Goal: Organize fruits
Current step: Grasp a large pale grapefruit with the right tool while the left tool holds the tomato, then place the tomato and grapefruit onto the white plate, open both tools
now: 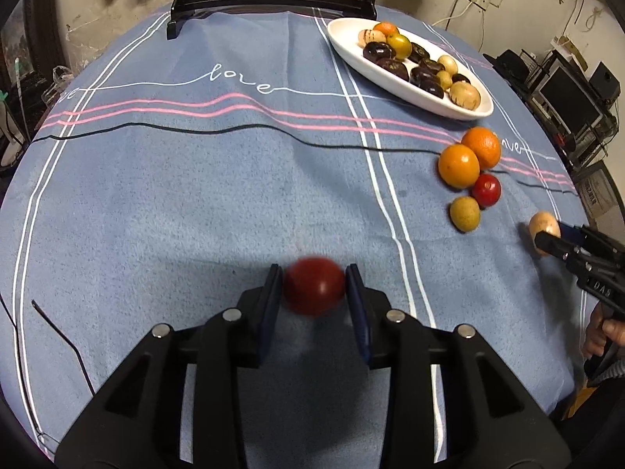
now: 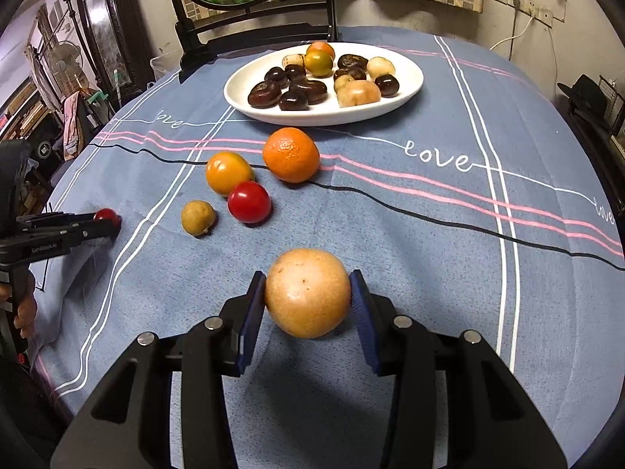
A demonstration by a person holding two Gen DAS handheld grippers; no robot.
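Observation:
A red tomato [image 1: 314, 291] sits between the blue pads of my left gripper [image 1: 314, 273], just above the blue cloth. It is blurred while the fingers are sharp, with a sliver of gap at the left pad, so the jaws stand open around it. My right gripper [image 2: 308, 277] is shut on a round tan fruit [image 2: 308, 293], held over the cloth. Beyond it lie an orange [image 2: 291, 154], a yellow-orange fruit [image 2: 228, 172], a second red tomato [image 2: 249, 201] and a small olive-yellow fruit [image 2: 198, 217]. A white oval plate [image 2: 242, 105] at the back holds several dark and pale fruits.
A dark wooden mirror stand [image 2: 195, 43] rises at the table's far edge, behind the plate. A thin black wire [image 1: 62, 336] lies on the cloth at the near left. A person's hand [image 1: 597, 336] grips the right tool. Shelves and clutter surround the table.

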